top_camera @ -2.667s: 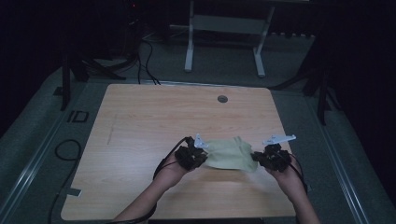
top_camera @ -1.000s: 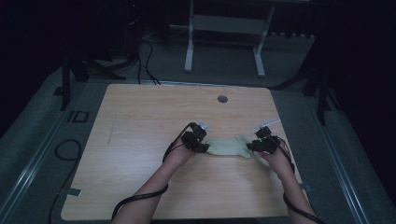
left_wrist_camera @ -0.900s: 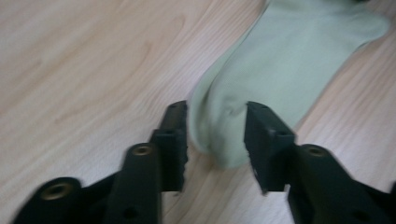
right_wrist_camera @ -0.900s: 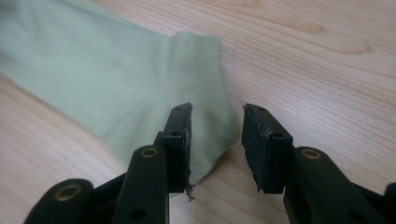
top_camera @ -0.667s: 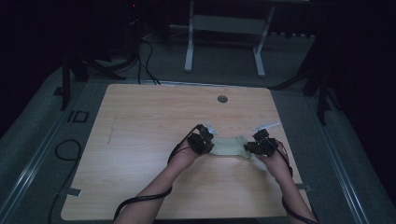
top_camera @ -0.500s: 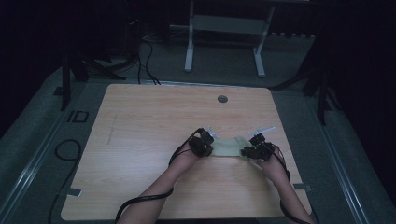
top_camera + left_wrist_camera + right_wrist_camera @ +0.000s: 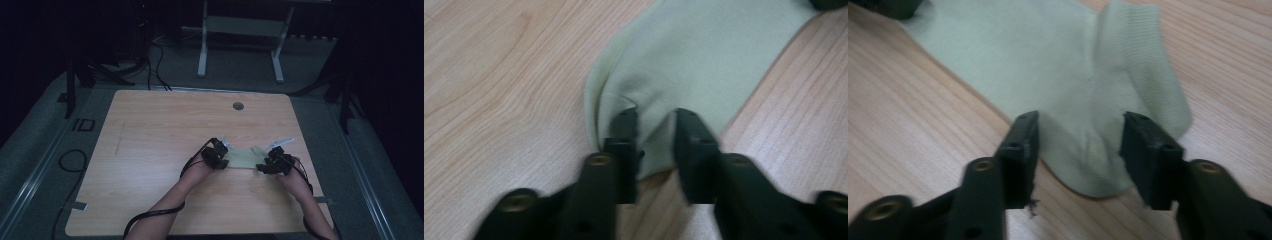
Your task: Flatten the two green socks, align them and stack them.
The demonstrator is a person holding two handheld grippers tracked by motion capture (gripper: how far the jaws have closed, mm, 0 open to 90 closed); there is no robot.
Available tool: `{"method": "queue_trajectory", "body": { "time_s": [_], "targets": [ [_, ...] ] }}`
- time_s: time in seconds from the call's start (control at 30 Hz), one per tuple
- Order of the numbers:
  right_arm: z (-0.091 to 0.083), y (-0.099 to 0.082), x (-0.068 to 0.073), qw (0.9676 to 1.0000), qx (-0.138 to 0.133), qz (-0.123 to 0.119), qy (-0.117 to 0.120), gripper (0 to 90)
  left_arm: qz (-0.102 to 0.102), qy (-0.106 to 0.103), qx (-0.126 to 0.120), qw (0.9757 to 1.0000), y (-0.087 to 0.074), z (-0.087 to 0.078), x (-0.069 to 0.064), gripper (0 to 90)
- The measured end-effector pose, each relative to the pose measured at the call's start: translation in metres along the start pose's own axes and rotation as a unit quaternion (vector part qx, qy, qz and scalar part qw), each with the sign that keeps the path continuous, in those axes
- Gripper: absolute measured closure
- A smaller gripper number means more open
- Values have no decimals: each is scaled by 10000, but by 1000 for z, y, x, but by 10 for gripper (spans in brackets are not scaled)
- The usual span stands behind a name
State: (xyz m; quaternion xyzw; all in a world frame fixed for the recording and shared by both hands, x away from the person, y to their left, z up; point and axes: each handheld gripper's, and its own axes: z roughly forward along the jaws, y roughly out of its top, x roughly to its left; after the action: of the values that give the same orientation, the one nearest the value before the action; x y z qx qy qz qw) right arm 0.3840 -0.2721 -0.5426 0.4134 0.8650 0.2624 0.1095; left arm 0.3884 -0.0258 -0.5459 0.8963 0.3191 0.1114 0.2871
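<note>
A pale green knitted cloth (image 7: 244, 159) lies flat on the wooden table (image 7: 160, 130) as a narrow strip between the two hands. My left gripper (image 7: 224, 162) sits at its left end. In the left gripper view the jaws (image 7: 656, 117) stand a little apart over a puckered edge of the cloth (image 7: 704, 55), having just been opening. My right gripper (image 7: 262, 167) is at the right end. Its jaws (image 7: 1080, 117) stand wide, also just opened, with the rounded end of the cloth (image 7: 1048, 55) lying loose between them.
A round cable hole (image 7: 238, 106) sits near the table's far edge. Beyond the table stands a white metal frame (image 7: 203, 45). Cables (image 7: 70, 160) lie on the grey floor at the left. Bare wood surrounds the cloth on all sides.
The cloth has gone from a broad bunched patch to a flat narrow strip. Both hands moved farther onto the table, then drew slightly inward. The right hand sank a little toward the near edge.
</note>
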Motion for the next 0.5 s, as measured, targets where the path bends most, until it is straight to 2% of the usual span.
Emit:
{"method": "queue_trajectory", "body": {
  "time_s": [0.07,0.13,0.2,0.27,0.3,0.33,0.37,0.4,0.43,0.47,0.5],
  "targets": [
    [0,3,2,9999,71,-114,3,450,49,5,-73,10000,2,-3,-3,522],
    [-3,5,2,10000,6,-52,13,429,48,142,-256,9996,3,-9,-6,406],
    [-7,7,2,9999,-167,-21,-10,404,-72,88,-380,9992,4,-14,-5,356],
    [-13,7,1,9992,-383,83,-24,372,-211,-114,-531,9983,3,-19,-3,288],
    [-15,7,-1,9987,-498,139,-17,347,-268,-141,-617,9976,2,-22,-1,266],
    [-15,7,-1,9987,-498,139,-17,347,-268,-141,-617,9976,2,-22,-1,249],
    [-18,7,-2,9978,-630,197,-17,347,-268,-141,-617,9976,2,-22,-1,249],
    [-21,6,-4,9963,-808,287,-7,250,-320,-123,-758,9965,0,-26,0,194],
    [-21,6,-4,9963,-808,287,-7,250,-320,-123,-758,9965,0,-26,0,172],
    [-23,4,-6,9965,-760,345,49,143,-349,-146,-830,9958,-3,-29,1,157],
    [-24,3,-7,9960,-830,329,59,148,-356,-134,-870,9955,-5,-30,2,145]
  ]
}}
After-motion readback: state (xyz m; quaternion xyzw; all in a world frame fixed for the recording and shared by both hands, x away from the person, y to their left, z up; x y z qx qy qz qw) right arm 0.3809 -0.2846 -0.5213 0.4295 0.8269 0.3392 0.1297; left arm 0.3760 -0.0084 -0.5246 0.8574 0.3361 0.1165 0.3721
